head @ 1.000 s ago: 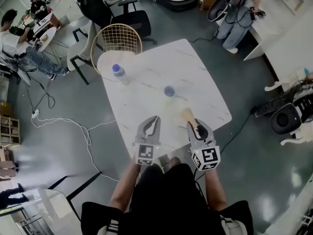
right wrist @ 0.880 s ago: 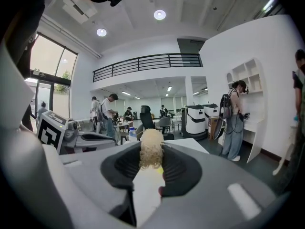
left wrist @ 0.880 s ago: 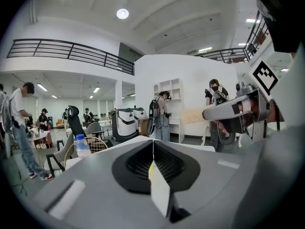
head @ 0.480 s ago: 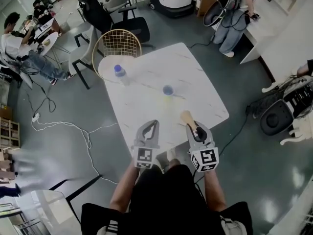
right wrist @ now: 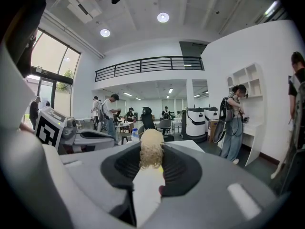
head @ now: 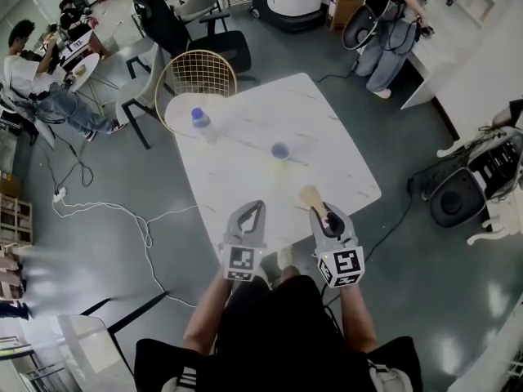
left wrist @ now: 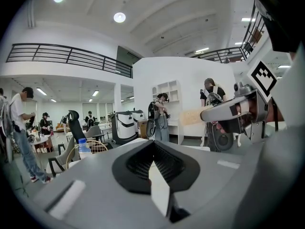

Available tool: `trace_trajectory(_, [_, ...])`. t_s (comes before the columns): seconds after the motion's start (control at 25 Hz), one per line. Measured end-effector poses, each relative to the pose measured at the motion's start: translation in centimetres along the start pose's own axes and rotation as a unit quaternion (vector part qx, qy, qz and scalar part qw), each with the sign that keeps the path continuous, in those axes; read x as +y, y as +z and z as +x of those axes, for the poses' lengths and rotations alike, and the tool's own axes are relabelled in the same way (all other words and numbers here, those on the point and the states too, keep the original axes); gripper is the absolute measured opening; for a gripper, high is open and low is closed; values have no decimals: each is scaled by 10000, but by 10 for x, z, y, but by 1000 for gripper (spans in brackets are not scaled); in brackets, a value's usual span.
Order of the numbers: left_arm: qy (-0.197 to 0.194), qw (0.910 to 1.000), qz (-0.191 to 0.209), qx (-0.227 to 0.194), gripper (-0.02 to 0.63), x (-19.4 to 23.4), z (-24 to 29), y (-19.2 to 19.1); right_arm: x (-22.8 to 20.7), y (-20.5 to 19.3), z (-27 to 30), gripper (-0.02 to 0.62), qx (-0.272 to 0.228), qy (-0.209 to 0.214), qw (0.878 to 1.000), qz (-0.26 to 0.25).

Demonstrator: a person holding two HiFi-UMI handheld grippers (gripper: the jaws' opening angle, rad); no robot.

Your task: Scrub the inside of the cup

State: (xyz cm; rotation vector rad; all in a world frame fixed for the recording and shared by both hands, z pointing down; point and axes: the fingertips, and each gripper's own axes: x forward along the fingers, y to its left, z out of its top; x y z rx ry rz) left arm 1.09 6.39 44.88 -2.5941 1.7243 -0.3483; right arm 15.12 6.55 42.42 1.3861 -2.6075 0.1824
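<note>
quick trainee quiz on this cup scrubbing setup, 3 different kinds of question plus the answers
1. True or false: the left gripper is shut, with nothing between its jaws.
2. What is clamped in the right gripper? A) a metal spoon B) a tan fibrous scrubber C) a folded cloth
3. On the white marble table, which stands nearer the two grippers: the small blue cup or the clear plastic bottle with a blue cap?

Key: 1 true; 2 B; 3 the small blue cup.
</note>
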Motion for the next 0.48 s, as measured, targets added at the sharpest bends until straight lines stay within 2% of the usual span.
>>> trace_trajectory(0.48, [53,10000,-1,0,8,2,-8,8,6,7,-4,107,43,69,10000,-36])
